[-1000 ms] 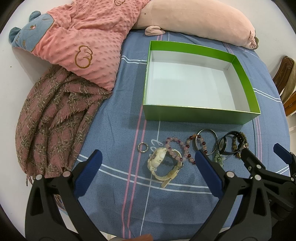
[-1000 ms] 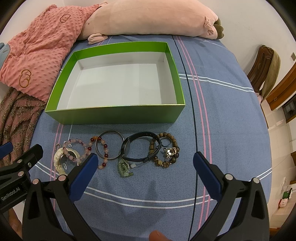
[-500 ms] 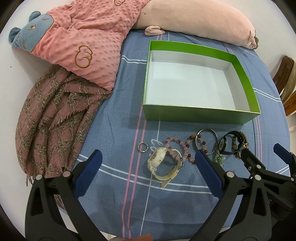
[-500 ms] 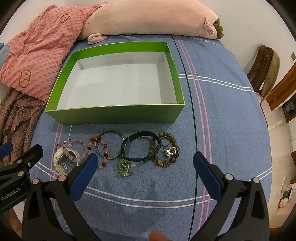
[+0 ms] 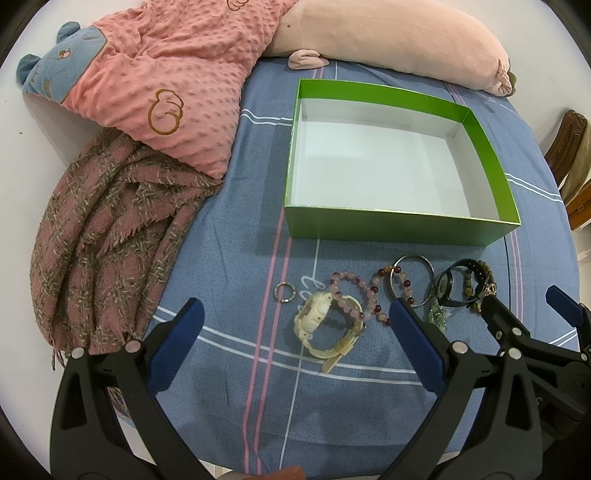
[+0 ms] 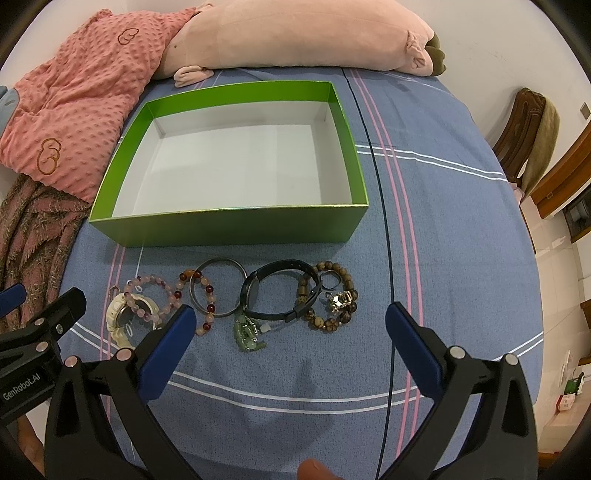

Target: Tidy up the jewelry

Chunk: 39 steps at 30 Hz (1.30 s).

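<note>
An empty green box [image 5: 399, 227] [image 6: 229, 227] with a white inside sits on the blue bedsheet. In front of it lies a row of jewelry: a small ring [image 5: 284, 292], a cream watch [image 5: 317, 317] [image 6: 118, 314], a pink bead bracelet [image 5: 345, 295] [image 6: 147, 295], a metal bangle [image 5: 421, 266] [image 6: 218, 291], a black band [image 6: 280, 291], a brown bead bracelet [image 6: 332, 301] and a green charm [image 6: 249, 338]. My left gripper [image 5: 293, 326] hovers open near the watch. My right gripper [image 6: 288, 330] hovers open near the black band and charm.
A pink dotted blanket [image 5: 159, 92] and a woven pink scarf [image 5: 107, 251] lie left of the box. A long pink plush pillow [image 5: 388, 37] [image 6: 295, 33] lies behind it. A wooden chair [image 6: 532, 140] stands off the bed's right side.
</note>
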Motion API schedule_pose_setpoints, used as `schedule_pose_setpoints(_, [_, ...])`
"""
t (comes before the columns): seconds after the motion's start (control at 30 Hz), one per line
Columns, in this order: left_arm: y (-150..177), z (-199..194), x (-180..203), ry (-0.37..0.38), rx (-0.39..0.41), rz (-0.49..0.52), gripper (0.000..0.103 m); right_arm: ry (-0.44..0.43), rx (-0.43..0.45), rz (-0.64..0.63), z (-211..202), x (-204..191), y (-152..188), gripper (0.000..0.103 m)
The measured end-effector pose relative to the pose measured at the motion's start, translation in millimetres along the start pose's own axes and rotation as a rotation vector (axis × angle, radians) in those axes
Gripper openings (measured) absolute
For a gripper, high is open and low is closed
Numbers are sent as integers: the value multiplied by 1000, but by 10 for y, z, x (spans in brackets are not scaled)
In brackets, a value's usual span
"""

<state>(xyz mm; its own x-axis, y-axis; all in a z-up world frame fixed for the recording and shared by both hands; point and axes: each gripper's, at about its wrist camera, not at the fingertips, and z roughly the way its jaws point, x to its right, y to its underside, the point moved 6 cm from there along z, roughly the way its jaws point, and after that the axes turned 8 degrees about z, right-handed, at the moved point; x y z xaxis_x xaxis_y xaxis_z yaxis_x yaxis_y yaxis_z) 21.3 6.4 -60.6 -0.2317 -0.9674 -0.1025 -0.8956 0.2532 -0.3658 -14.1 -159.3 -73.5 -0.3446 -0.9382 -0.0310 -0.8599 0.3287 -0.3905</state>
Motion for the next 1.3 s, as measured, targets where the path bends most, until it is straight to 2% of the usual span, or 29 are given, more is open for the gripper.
schedule_pose_setpoints(0.83, [50,18,-23,2,-1,4,101,-1,-2,0,30,15,20,102])
schedule_pose_setpoints(0.9, [51,0,-15,20,23,12,101,-5,0,-3,23,19,1,102])
schedule_pose_setpoints(1.13, [42,-113,143,51,190,59,101,16,64,-16,5,163,-109,102])
schedule_pose_setpoints(1.3, [29,-43,231,53,242,92,101,32,32,-39,225,345,-136,102])
